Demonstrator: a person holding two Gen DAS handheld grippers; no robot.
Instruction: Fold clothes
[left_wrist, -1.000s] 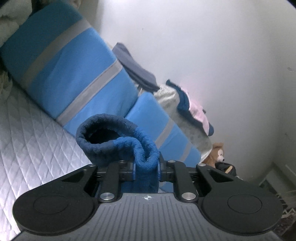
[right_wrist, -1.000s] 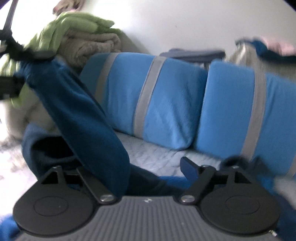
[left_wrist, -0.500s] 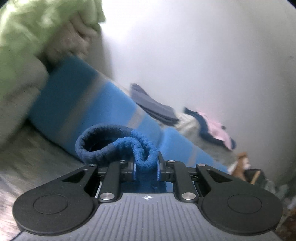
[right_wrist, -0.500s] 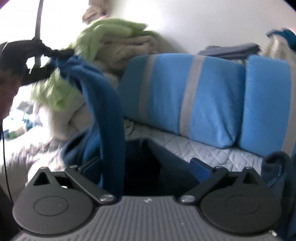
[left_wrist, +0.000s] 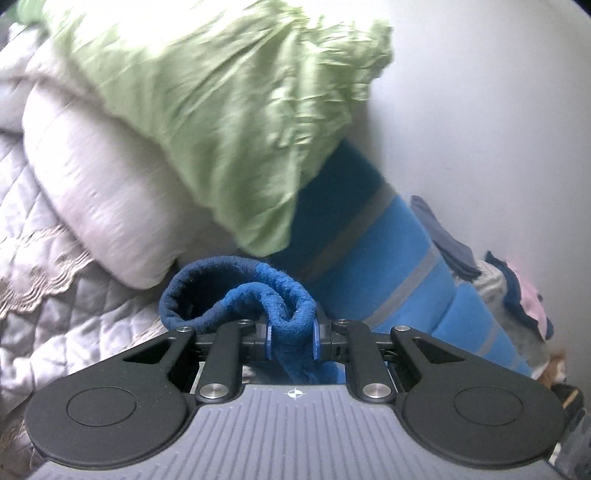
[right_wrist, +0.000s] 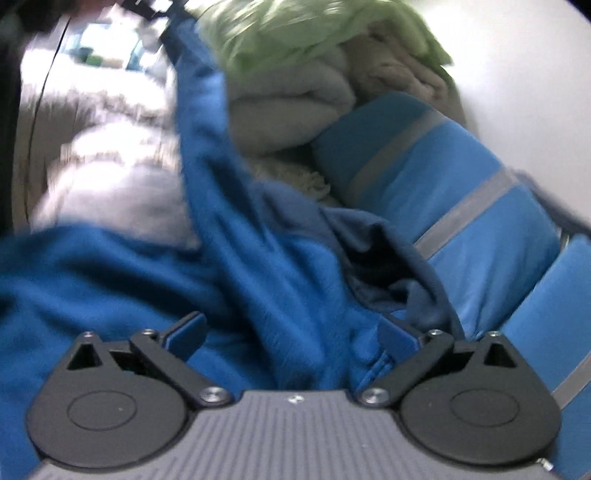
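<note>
Bed (left_wrist: 74, 314): soft quilt with diamond stitching; white wall behind | fleece (left_wrist: 291, 314): fuzzy blue, bunched cuff pinched tight in left gripper (left_wrist: 291, 341); the rest lies rumpled across the bed (right_wrist: 277, 277) | right gripper (right_wrist: 291, 332): jaws wide, closing a little, fleece between them | green cloth (left_wrist: 221, 110): crinkly, blurry.

Each black two-finger gripper, left (left_wrist: 290, 339) and right (right_wrist: 291, 332), has blue pads, silver screws behind the fingers, and a ribbed grey body.
</note>
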